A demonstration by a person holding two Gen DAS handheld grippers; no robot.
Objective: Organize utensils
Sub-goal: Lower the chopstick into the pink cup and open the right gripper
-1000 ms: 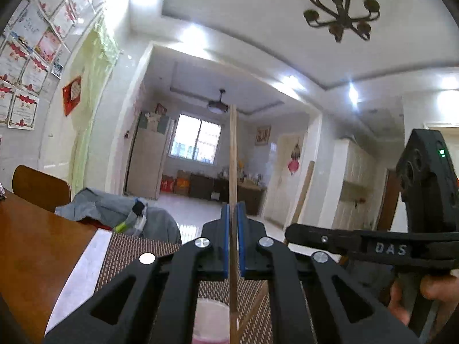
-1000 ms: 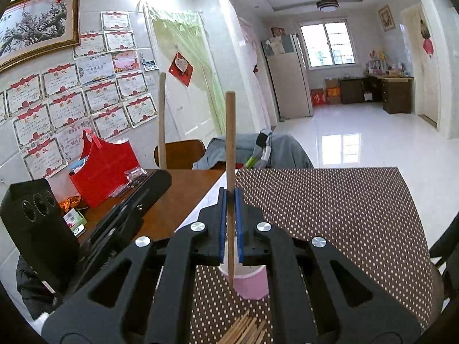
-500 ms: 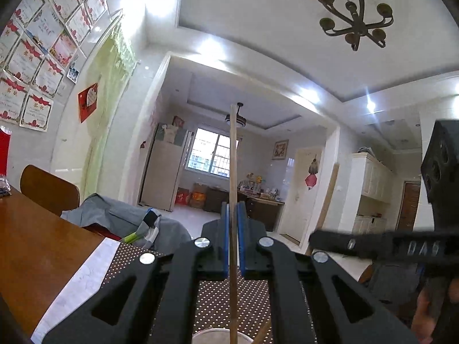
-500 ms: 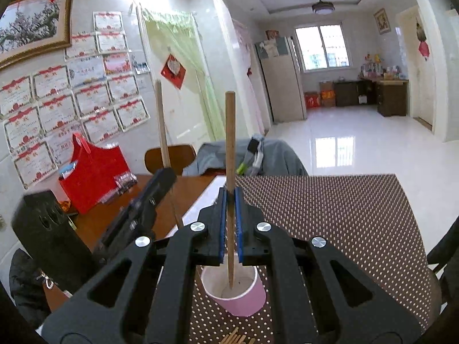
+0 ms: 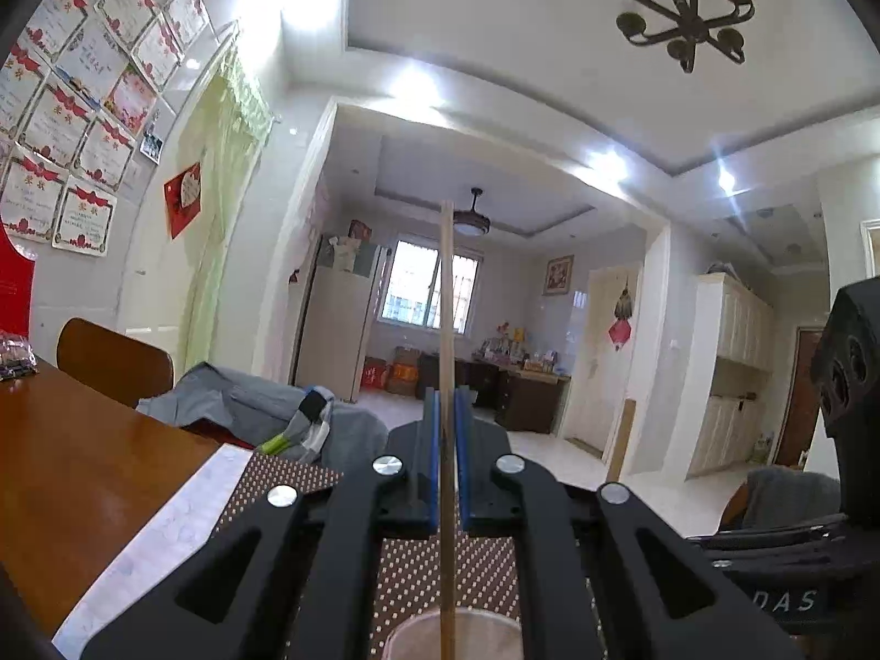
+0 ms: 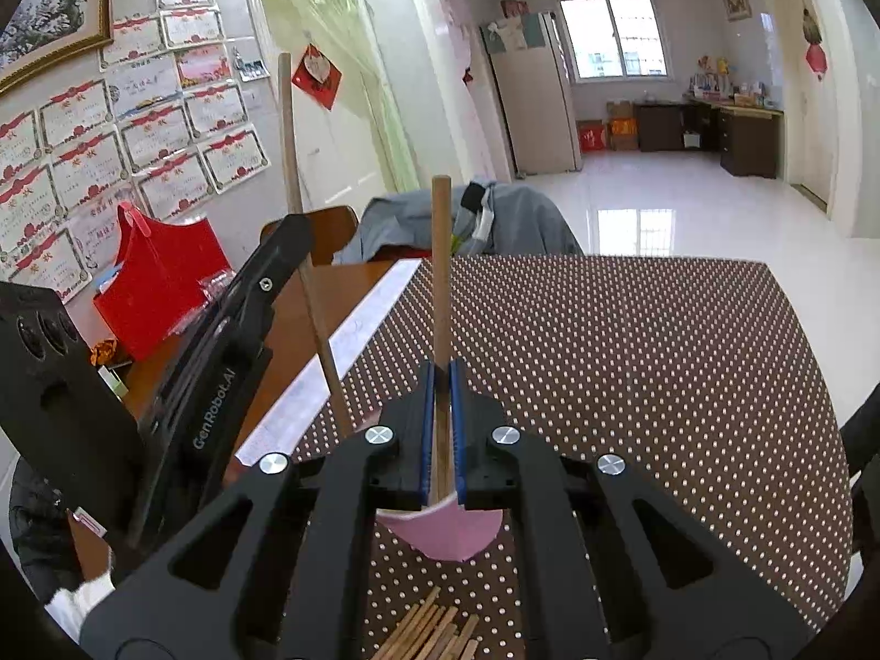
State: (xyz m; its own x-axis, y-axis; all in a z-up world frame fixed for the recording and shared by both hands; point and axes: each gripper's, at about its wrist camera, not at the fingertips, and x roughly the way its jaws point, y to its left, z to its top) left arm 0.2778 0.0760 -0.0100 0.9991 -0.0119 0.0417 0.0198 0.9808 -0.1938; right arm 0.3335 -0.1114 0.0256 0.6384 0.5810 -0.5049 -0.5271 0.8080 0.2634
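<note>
I have the left gripper (image 5: 446, 429) pinching one chopstick (image 5: 446, 330) upright, its lower end reaching down to the rim of the pink cup (image 6: 445, 531). My right gripper (image 6: 441, 429) is clamped on a second chopstick (image 6: 441, 275), also upright, directly above that cup and running down toward its mouth. The cup stands on the dotted brown mat (image 6: 632, 357). Nearer to me than the cup, a loose bundle of chopsticks (image 6: 429, 632) lies flat on the mat.
</note>
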